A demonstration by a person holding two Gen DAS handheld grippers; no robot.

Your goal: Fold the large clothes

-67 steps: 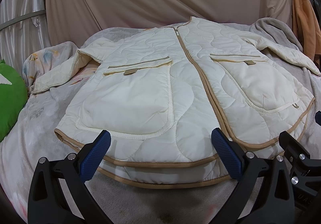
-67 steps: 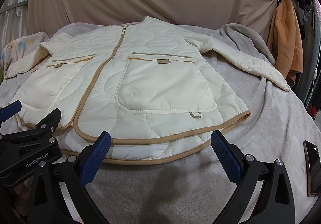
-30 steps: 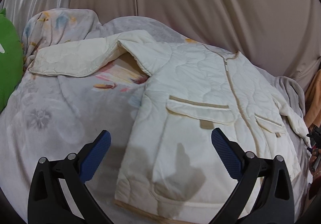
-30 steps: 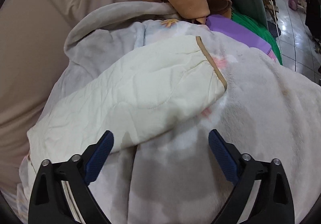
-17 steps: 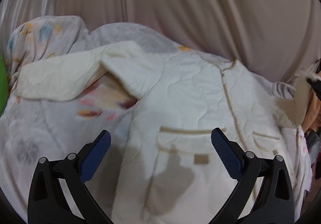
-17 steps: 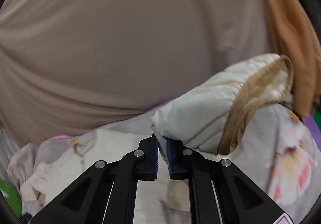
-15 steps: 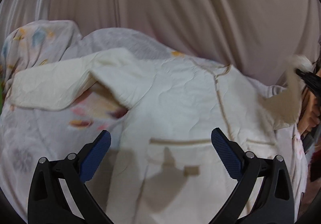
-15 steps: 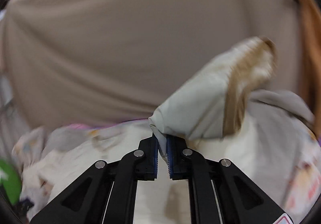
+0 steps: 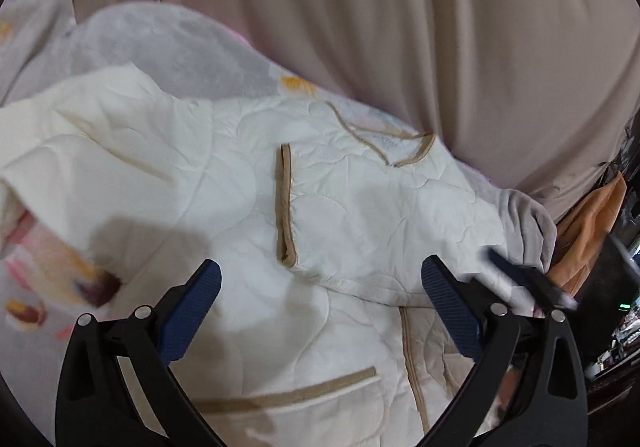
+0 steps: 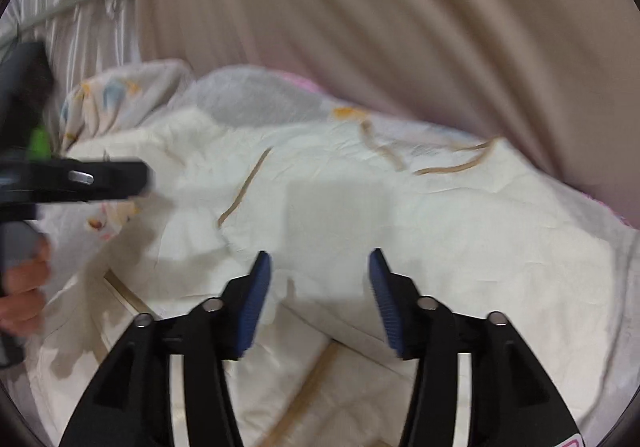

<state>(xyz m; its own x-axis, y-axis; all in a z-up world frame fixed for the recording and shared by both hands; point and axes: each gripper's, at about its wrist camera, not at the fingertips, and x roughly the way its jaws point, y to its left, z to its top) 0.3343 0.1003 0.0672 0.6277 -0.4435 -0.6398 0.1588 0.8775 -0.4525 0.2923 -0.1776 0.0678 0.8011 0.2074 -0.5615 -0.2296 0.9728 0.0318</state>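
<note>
Jaws wide apart on left gripper [image 9: 320,311], empty, over cream jacket [image 9: 248,207] lying on blanket [image 9: 168,43]; one sleeve [image 9: 360,219] folded across chest, cuff near zipper. Right wrist view: right gripper [image 10: 316,299] jaws partly apart, holding nothing, above same jacket; curtain [image 10: 360,27] behind.

One jacket [image 9: 352,215], two grippers [image 9: 320,307]

A bed covered by a pale blanket [image 9: 168,47], with a jacket laid on it.
The cream quilted jacket [image 9: 360,215] is spread flat over the centre of the frame; a grey fleece [image 9: 528,223] is seen at its right edge, on the blanket.
</note>
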